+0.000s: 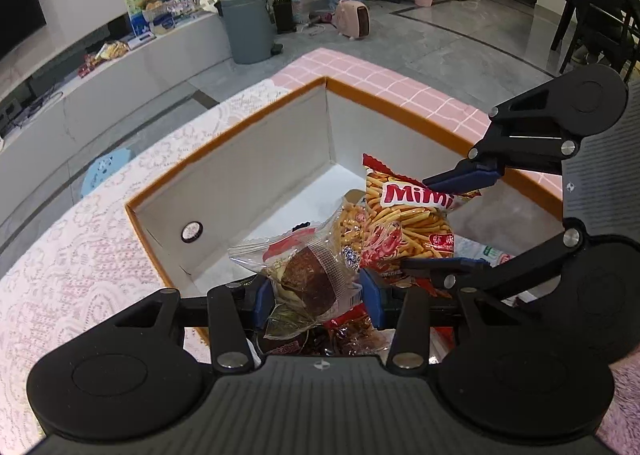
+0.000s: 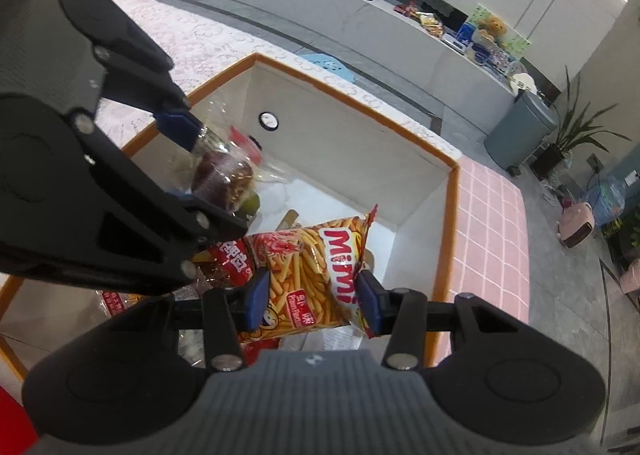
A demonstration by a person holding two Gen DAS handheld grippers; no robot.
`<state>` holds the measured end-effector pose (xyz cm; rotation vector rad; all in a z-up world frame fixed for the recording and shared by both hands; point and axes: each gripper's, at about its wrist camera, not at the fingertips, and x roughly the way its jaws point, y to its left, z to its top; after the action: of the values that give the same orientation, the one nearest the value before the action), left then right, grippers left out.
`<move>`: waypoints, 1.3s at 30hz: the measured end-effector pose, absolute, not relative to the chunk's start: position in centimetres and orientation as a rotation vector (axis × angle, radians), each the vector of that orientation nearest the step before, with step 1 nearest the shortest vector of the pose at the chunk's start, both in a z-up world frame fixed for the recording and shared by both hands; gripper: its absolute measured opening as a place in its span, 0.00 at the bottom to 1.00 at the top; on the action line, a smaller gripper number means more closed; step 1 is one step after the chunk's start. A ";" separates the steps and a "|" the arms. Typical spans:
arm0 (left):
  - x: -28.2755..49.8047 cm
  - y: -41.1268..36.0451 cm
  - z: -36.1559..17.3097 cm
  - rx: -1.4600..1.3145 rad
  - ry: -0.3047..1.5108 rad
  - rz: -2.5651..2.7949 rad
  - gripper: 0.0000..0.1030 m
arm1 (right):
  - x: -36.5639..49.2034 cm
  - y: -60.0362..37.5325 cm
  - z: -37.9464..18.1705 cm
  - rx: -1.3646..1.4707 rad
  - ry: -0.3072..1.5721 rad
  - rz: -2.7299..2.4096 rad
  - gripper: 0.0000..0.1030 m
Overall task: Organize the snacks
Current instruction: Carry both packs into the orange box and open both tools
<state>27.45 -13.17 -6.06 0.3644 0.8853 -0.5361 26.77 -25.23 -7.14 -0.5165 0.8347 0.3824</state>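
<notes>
An orange-rimmed box (image 1: pixel 400 105) with white inner walls holds several snack packs. My left gripper (image 1: pixel 318 301) is shut on a clear-wrapped brown cake (image 1: pixel 310 279), held over the box's near side. My right gripper (image 2: pixel 312 297) is shut on a red Mimi prawn-stick bag (image 2: pixel 316 275), held over the box just right of the cake. The right gripper (image 1: pixel 444 225) also shows in the left wrist view gripping the Mimi bag (image 1: pixel 404 223). The left gripper (image 2: pixel 204 183) shows in the right wrist view holding the cake (image 2: pixel 222 177).
More snack packs lie in the box under the grippers (image 1: pixel 348 335), one red (image 2: pixel 232 261). The box sits on a pink lace-covered table (image 1: pixel 80 247) with a pink grid cloth (image 2: pixel 492 239). A grey bin (image 1: pixel 246 25) stands on the floor beyond.
</notes>
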 end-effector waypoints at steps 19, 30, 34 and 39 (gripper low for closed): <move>28.3 -13.3 -7.4 0.374 0.926 -0.497 0.55 | 28.0 -24.6 -9.3 -0.530 0.886 0.386 0.46; 27.8 -13.4 -6.3 0.380 0.919 -0.480 0.68 | 27.6 -24.2 -8.6 -0.555 0.881 0.387 0.62; 27.1 -13.0 -5.4 0.362 0.910 -0.475 0.76 | 27.2 -24.2 -8.3 -0.537 0.913 0.424 0.85; 26.2 -12.5 -4.3 0.361 0.889 -0.456 0.76 | 26.4 -24.0 -7.4 -0.526 0.921 0.414 0.88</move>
<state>26.15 -12.46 -4.27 0.3612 0.8886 -0.4559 26.40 -24.02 -7.37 -0.5263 0.9209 0.4137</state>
